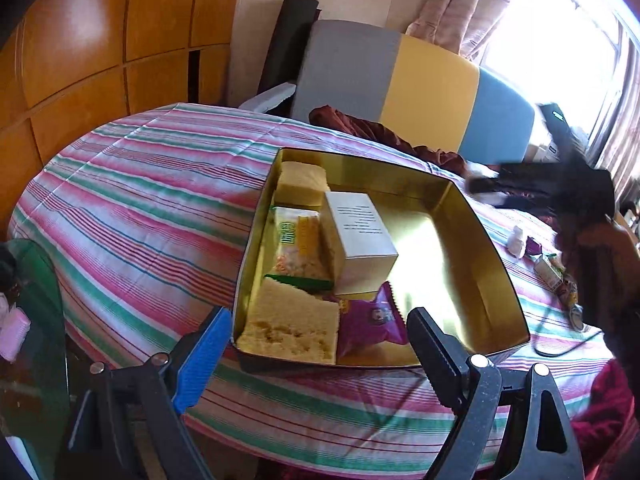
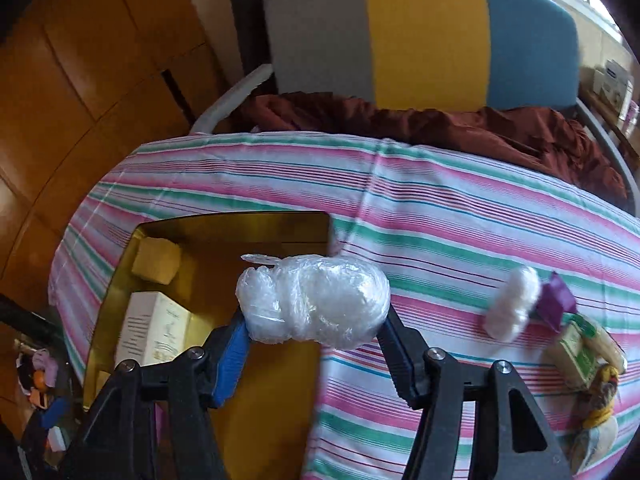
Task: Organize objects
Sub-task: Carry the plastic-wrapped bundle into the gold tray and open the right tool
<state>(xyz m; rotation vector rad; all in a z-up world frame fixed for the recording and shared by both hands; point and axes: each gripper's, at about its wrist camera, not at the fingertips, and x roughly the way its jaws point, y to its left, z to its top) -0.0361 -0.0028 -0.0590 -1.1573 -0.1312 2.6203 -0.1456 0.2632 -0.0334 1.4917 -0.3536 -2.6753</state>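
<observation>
A gold tin box [image 1: 496, 276] lies on the striped tablecloth [image 1: 140, 208]. It holds two yellow sponge cakes [image 1: 292, 326], a green snack packet [image 1: 298, 246], a white carton [image 1: 360, 232] and a purple packet [image 1: 374, 322]. My left gripper [image 1: 318, 338] is open and empty over the tin's near edge. My right gripper [image 2: 314, 320] is shut on a clear plastic-wrapped white bundle [image 2: 314, 306], held above the tin's right edge [image 2: 326, 232]. The right gripper also shows blurred in the left wrist view [image 1: 520, 188].
On the cloth to the right lie a second white wrapped bundle [image 2: 512, 308], a purple packet [image 2: 558, 300] and green snack packets [image 2: 582, 354]. A grey, yellow and blue chair [image 2: 424, 36] with dark red cloth [image 2: 440, 128] stands behind the table. Wood cabinets [image 1: 100, 40] are at left.
</observation>
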